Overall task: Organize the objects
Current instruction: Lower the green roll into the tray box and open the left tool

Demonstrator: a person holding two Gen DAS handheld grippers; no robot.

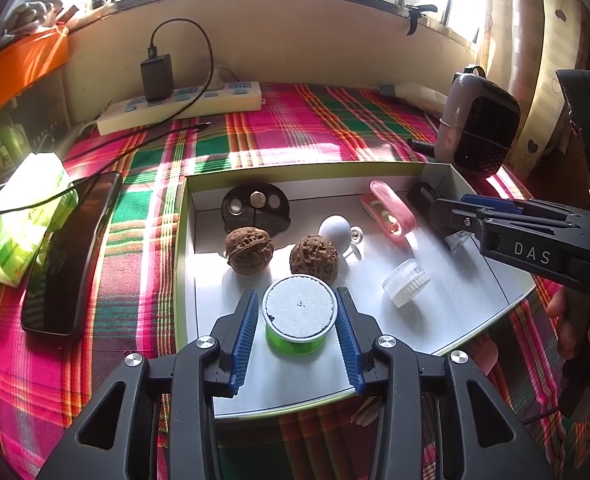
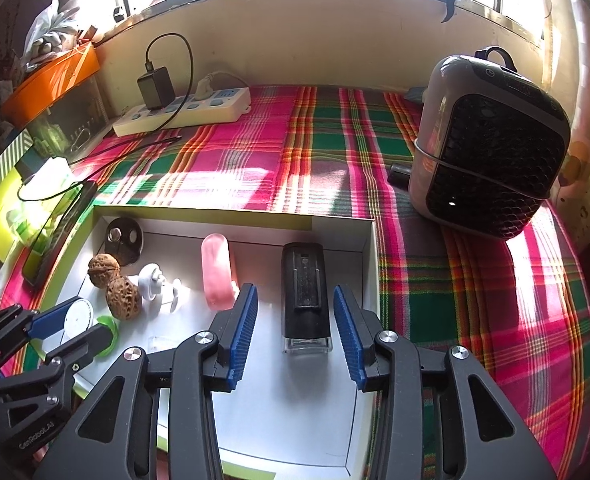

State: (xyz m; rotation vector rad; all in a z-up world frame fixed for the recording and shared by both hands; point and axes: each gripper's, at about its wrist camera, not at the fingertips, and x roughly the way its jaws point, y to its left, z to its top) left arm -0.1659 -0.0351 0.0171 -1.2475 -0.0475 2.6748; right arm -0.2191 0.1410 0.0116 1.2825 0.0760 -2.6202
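A shallow white box [image 1: 495,280] with a green rim lies on the plaid cloth. A green spool [image 1: 298,312] with a white top stands upright at the box's near edge. My left gripper [image 1: 296,292] straddles it, open, with the blue pads [image 1: 245,328] a hair off its sides. In the right wrist view a black oblong case [image 2: 306,292] with a clear end lies flat by the box's right wall. My right gripper [image 2: 294,288] is open around it, with a gap on each side. The left gripper [image 2: 69,326] shows at the lower left there.
The box also holds two walnuts [image 1: 249,250], a pink case [image 1: 393,210], a black disc with coins [image 1: 255,208], a white ball piece [image 1: 335,228] and a small jar [image 1: 406,282]. A phone [image 1: 67,252] lies to its left, a power strip [image 1: 183,106] behind, and a fan [image 2: 491,144] to the right.
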